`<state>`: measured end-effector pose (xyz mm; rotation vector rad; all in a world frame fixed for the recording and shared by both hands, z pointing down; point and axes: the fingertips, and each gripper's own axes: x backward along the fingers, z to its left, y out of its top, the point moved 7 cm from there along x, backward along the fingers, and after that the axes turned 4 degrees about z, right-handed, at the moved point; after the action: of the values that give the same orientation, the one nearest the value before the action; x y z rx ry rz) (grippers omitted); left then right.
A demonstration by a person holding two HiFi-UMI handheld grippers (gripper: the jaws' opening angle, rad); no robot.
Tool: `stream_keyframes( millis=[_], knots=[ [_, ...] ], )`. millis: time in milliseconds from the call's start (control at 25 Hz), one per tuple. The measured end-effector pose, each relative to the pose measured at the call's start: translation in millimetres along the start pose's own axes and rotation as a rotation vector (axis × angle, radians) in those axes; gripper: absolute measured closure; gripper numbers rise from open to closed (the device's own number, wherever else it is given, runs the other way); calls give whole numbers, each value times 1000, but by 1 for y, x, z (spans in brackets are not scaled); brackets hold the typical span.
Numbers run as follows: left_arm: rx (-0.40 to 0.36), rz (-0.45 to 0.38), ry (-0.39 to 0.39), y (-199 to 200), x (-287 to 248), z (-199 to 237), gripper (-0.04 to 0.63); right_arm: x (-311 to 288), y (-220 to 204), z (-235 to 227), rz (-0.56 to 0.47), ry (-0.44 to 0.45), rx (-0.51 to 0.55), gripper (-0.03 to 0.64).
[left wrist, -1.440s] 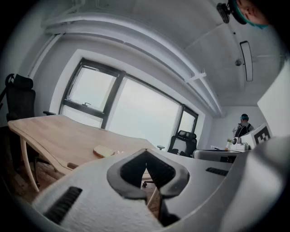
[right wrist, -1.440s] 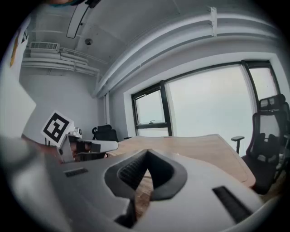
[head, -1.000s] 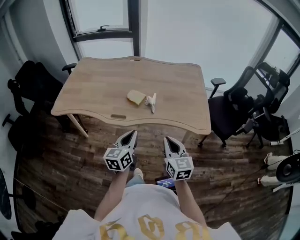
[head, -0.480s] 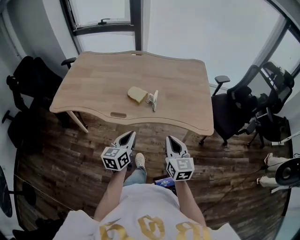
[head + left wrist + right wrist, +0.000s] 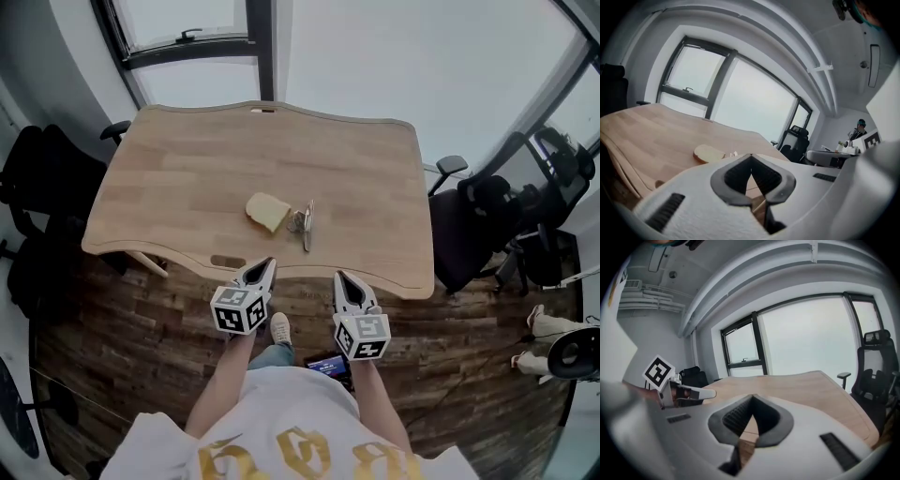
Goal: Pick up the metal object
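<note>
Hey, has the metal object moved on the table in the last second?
No. The metal object still lies just right of the bread slice, near the table's front edge; only the view has shifted.

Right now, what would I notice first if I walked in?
A big wooden table holds a slice of bread and a shiny metal object, side by side near its front edge. Before that edge, the left gripper and right gripper hover, both shut and empty.
</note>
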<state>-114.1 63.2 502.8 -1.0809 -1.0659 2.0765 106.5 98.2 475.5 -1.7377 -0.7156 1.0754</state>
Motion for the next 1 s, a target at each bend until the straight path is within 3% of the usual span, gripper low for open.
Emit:
stream_keyframes(
  millis=[160,320,440,840,1000],
  knots=[
    [9,49,31,27,-34,32,575,-44,16,-11,13,-40,-9,606],
    [55,46,-13,48,-63,54,575,-75,27,-19,32,-54,-2,605],
    [44,31,-19,60,-78,66,575,-90,31,-24,38,-79,-7,605],
    [15,44,-73,76,-113,69,575,-110,35,-42,49,-101,-53,605],
    [1,32,-27,83,-119,77,575,-125,38,-46,60,-78,-57,606]
  ],
)
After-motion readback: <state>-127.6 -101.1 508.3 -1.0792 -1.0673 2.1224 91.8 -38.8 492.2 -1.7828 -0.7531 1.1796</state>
